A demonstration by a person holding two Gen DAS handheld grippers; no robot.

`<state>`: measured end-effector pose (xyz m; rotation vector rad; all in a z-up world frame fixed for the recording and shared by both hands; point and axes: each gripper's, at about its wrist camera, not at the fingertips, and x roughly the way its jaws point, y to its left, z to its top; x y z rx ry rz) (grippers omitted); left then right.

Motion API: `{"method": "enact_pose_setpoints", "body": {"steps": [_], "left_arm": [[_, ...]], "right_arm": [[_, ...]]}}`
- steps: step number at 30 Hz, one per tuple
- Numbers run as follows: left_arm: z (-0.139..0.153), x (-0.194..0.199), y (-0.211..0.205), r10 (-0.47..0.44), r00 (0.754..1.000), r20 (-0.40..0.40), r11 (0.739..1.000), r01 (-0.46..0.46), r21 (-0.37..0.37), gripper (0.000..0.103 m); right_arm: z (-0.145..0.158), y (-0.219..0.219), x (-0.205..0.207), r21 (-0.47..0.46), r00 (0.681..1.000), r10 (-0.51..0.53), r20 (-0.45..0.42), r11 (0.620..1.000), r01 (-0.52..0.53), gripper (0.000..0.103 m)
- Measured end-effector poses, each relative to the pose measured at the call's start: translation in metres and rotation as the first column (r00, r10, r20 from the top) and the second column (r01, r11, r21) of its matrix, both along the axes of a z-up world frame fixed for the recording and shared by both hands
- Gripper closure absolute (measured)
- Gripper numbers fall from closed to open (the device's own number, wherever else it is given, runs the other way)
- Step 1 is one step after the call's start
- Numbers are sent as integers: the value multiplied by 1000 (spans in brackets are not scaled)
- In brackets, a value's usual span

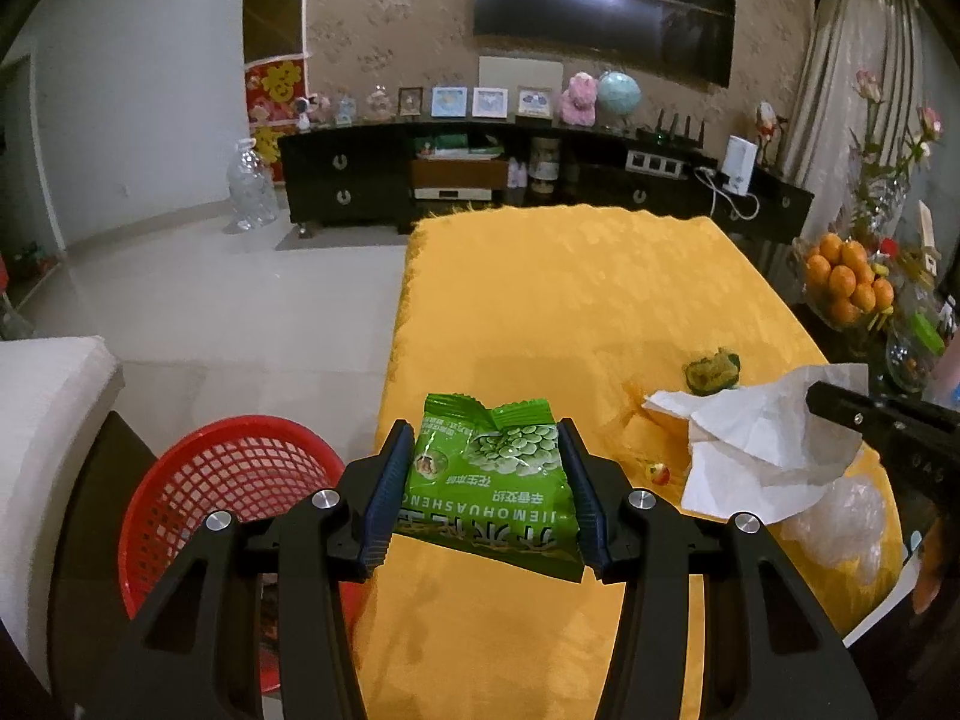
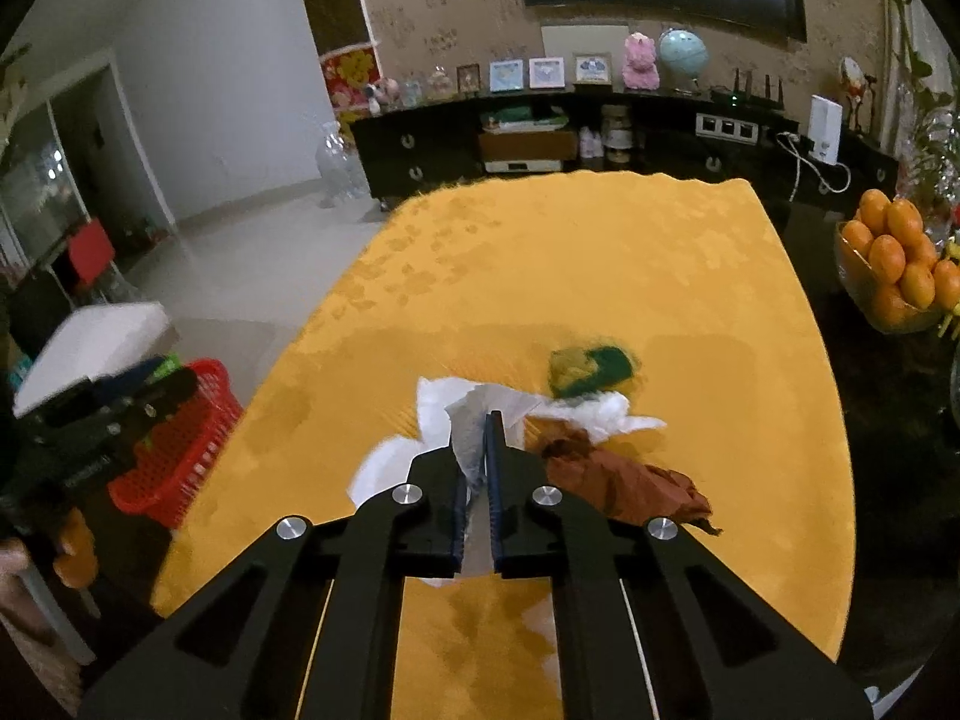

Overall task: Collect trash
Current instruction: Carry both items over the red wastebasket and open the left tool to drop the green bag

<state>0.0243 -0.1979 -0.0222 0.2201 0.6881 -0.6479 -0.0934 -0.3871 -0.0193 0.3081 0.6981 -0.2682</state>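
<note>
My left gripper (image 1: 486, 438) is shut on a green snack packet (image 1: 492, 474), held just above the yellow tablecloth (image 1: 570, 276) near its left edge. A red mesh basket (image 1: 234, 480) stands on the floor below and to the left of it. My right gripper (image 2: 486, 420) is shut on crumpled white paper (image 2: 468, 450), which also shows in the left wrist view as white paper (image 1: 756, 438). A brown crumpled wrapper (image 2: 618, 480) lies by the paper. A small green and yellow wrapper (image 2: 588, 366) rests on the cloth beyond. A tiny red and yellow scrap (image 1: 659, 473) lies near the paper.
A bowl of oranges (image 2: 894, 264) sits on a dark side table at the right. A clear plastic bag (image 1: 840, 522) lies at the table's right edge. A black TV cabinet (image 1: 480, 174) lines the far wall. A white cushion (image 1: 48, 420) is at the left.
</note>
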Motion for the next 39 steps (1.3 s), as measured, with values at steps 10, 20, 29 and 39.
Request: {"method": "enact_pose_setpoints", "body": {"steps": [10,20,29,39], "left_arm": [[24,7,27,58,997,41,997,-56,-54,57],[30,30,76,197,979,40,978,-194,-71,56],[15,65,136,348,937,-15,936,-348,-49,57],[3,76,152,382,923,-36,924,-383,-22,56]], "right_arm": [[34,21,12,59,991,77,112,995,-84,97],[60,56,53,63,974,176,145,980,-186,97],[76,102,101,15,945,300,132,952,-305,97],[25,118,123,-67,945,322,-64,943,-326,87]]}}
